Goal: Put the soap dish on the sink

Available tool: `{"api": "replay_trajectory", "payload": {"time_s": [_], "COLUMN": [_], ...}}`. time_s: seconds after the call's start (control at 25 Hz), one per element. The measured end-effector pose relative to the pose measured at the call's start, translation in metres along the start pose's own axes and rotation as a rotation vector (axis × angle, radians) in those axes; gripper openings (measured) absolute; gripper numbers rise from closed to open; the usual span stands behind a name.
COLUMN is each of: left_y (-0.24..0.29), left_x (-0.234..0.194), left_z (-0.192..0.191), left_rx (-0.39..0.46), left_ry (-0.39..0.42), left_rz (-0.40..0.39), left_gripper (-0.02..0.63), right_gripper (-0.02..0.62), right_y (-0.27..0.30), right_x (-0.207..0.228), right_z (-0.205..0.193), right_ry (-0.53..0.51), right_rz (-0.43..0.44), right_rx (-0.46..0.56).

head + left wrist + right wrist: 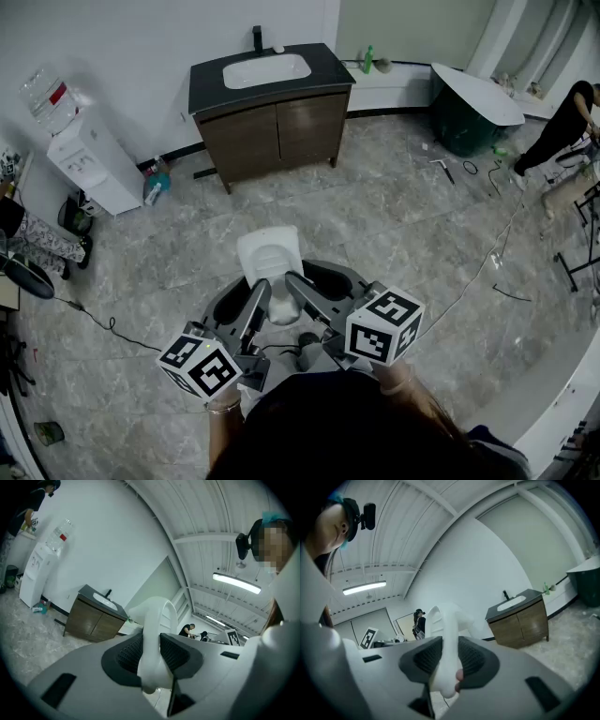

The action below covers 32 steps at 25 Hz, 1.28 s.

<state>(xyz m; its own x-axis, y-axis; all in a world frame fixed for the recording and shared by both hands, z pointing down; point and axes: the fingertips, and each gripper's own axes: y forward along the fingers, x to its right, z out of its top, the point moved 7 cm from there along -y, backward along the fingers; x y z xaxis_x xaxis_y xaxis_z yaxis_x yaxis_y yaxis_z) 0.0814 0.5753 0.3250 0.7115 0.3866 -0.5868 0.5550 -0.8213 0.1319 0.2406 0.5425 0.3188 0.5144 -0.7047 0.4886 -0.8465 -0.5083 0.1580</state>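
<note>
**Soap dish held in two grippers, well short of the sink.**
The left gripper (pixel 152 654) and the right gripper (pixel 449 660) each have their jaws clenched on the one white soap dish (pixel 270 258), which sits between both pairs of pads and juts out beyond them. The one sink (pixel 266 69), set in a dark tabletop (pixel 211 86) with one faucet (pixel 257 37), lies well ahead of the jaws, across open floor (pixel 394 206). The pick-up appears done; the approach and placement are not yet done.
</note>
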Motion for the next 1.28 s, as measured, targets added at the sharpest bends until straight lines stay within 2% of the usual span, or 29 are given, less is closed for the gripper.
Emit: {"api": "replay_trajectory", "payload": {"time_s": [0.44, 0.8, 1.04, 1.28], "left_y": [0.008, 0.019, 0.080, 0.118], "left_x": [-0.006, -0.023, -0.061, -0.125], "left_z": [-0.009, -0.024, 0.031, 0.077], "left_rx": [0.009, 0.061, 0.025, 0.009], "left_ry": [0.009, 0.015, -0.013, -0.014], "left_rz": [0.015, 0.027, 0.048, 0.056], "left_gripper": [0.120, 0.120, 0.120, 0.120], "right_gripper": [0.107, 0.107, 0.107, 0.107], "right_y": [0.003, 0.017, 0.075, 0.149], "right_x": [0.014, 0.040, 0.085, 0.114], "right_z": [-0.007, -0.024, 0.029, 0.056], "right_ry": [0.007, 0.040, 0.058, 0.051], "right_rz": [0.021, 0.072, 0.053, 0.034], "right_rx": [0.002, 0.022, -0.018, -0.029]}}
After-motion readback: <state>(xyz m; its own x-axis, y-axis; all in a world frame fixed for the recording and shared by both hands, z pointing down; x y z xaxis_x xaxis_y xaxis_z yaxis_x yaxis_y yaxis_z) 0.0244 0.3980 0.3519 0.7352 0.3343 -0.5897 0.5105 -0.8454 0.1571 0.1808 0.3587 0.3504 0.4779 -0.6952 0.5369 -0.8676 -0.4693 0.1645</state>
